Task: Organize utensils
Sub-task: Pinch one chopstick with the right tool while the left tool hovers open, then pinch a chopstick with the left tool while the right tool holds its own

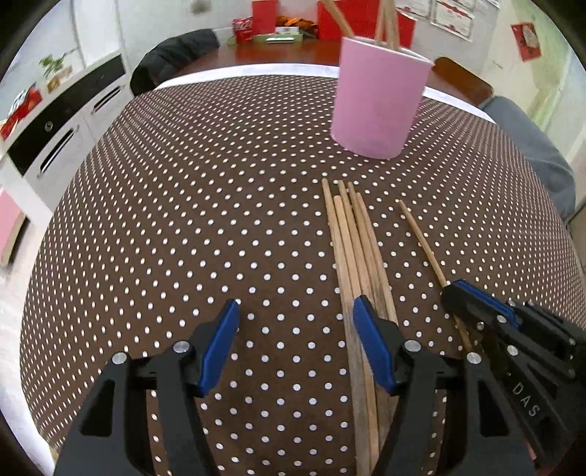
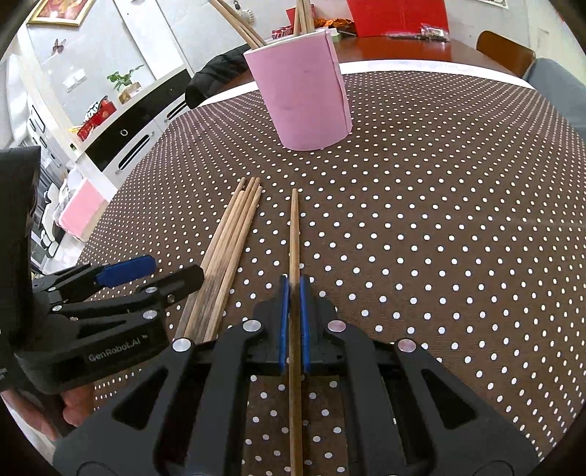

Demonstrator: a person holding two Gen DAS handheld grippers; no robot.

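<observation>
A pink cup (image 1: 379,99) with several wooden chopsticks in it stands at the far side of the dotted tablecloth; it also shows in the right wrist view (image 2: 302,91). A bundle of several chopsticks (image 1: 353,249) lies flat in front of it, seen too in the right wrist view (image 2: 229,241). My left gripper (image 1: 295,318) is open and empty, its right finger over the bundle. My right gripper (image 2: 294,289) is shut on a single chopstick (image 2: 294,227) lying apart to the right of the bundle; both show in the left wrist view (image 1: 472,296), chopstick (image 1: 421,238).
The brown polka-dot tablecloth (image 1: 183,219) covers the table. Behind it are a wooden table with red boxes (image 1: 263,14), a black jacket on a chair (image 1: 175,55), and a white cabinet (image 1: 62,128) at the left.
</observation>
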